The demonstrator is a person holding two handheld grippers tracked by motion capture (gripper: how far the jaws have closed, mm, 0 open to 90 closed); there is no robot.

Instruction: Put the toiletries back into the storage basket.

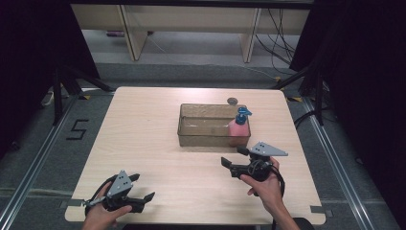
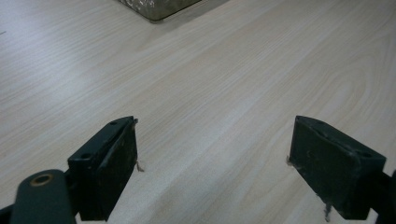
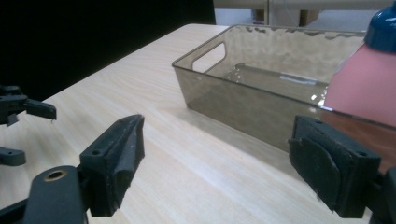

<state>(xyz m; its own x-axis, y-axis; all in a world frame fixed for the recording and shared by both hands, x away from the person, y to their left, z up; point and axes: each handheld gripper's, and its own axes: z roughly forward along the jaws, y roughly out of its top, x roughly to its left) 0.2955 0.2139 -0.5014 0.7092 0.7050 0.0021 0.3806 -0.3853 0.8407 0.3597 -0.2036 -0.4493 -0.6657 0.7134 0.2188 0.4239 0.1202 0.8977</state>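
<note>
A smoky clear plastic bin (image 1: 210, 139) stands right of the table's middle. A pink bottle (image 1: 236, 128) with a blue pump top stands upright in its right end. My right gripper (image 1: 233, 156) is open, just in front of the bin's right half, with nothing between its jaws. In the right gripper view the bin's near wall (image 3: 233, 107) and the bottle (image 3: 364, 79) lie close ahead of this gripper (image 3: 215, 140). My left gripper (image 1: 142, 187) is open over bare wood near the front left edge. Its own view shows it (image 2: 212, 135) empty, with a bin corner (image 2: 154, 7) far ahead.
A small dark round object (image 1: 232, 100) lies on the table (image 1: 143, 134) behind the bin. Black stands flank the table on both sides. A "5" is taped on the floor (image 1: 76, 129) at the left. The other gripper (image 3: 23, 112) appears far left in the right gripper view.
</note>
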